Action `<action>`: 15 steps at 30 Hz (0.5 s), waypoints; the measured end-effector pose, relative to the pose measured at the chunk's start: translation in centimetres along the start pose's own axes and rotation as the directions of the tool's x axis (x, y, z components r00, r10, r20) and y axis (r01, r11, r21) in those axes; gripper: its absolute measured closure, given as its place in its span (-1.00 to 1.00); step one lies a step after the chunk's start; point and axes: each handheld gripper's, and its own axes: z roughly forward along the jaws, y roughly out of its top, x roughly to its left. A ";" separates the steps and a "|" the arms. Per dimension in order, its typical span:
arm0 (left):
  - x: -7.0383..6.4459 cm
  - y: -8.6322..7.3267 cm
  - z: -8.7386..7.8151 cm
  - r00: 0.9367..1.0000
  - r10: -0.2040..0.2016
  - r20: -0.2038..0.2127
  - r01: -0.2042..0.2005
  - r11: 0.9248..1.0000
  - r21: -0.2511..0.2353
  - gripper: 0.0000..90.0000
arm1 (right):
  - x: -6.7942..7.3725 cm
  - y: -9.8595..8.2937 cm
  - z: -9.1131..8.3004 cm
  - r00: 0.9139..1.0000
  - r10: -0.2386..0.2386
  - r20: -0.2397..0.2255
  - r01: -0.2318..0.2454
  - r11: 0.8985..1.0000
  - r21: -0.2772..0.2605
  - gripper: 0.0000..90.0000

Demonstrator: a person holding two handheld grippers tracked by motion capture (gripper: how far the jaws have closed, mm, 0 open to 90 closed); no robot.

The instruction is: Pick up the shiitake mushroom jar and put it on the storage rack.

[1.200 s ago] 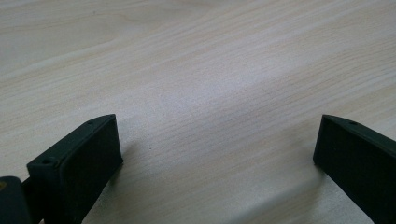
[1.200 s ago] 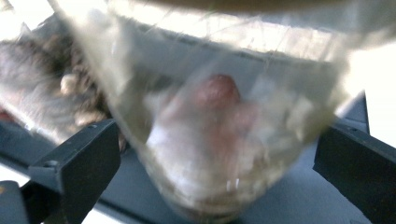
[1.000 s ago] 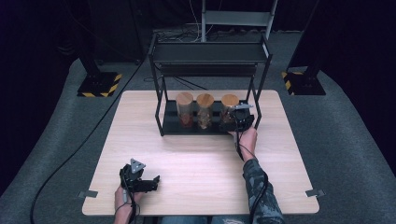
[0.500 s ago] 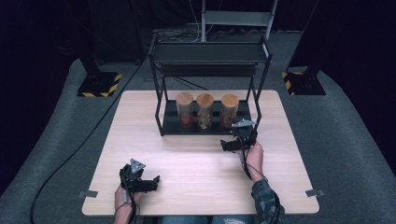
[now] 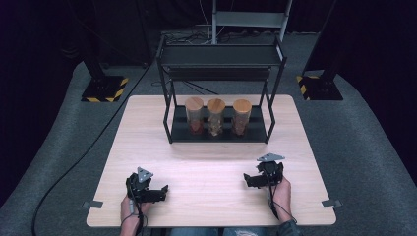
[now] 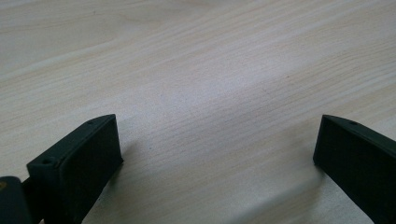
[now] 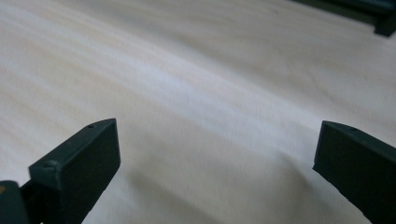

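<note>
Pale wood-grain table (image 5: 206,162) is carrying, in the high view, a black two-tier metal rack (image 5: 220,93) whose lower shelf is holding three clear glass jars with round wooden lids (image 5: 215,117) in a row. These jars are standing well ahead of the right gripper (image 5: 252,179) and farther ahead and to the right of the left gripper (image 5: 158,192); both claws are resting near the table's front edge, probably parked between steps.

Left gripper view: the left gripper (image 6: 215,144) is spreading its jaws wide over bare wood, gripping nothing.

Right gripper view: the right gripper (image 7: 215,149) is likewise standing wide and empty; a dark foot of the rack (image 7: 385,25) is showing beyond it, a detail absent from the left gripper view.
</note>
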 end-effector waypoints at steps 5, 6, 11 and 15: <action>0.0 0.0 0.0 1.000 0.000 0.001 0.000 1.000 -0.001 -0.99 | -0.6 -2.4 -1.4 1.000 0.015 -0.005 -0.015 1.000 -0.006 -1.00; 0.0 0.0 0.0 1.000 0.000 0.001 0.000 1.000 -0.001 -1.00 | -0.7 -2.9 -1.7 1.000 0.020 0.002 -0.020 1.000 -0.012 -1.00; 0.0 0.0 0.0 1.000 0.000 0.001 0.000 1.000 -0.001 -1.00 | -1.2 -4.6 -3.2 0.999 0.029 0.022 -0.028 0.999 -0.019 -1.00; 0.0 0.0 0.0 1.000 0.005 0.005 -0.005 1.000 0.000 -1.00 | -1.4 -5.3 -3.7 0.999 0.027 0.042 -0.025 0.999 -0.025 -1.00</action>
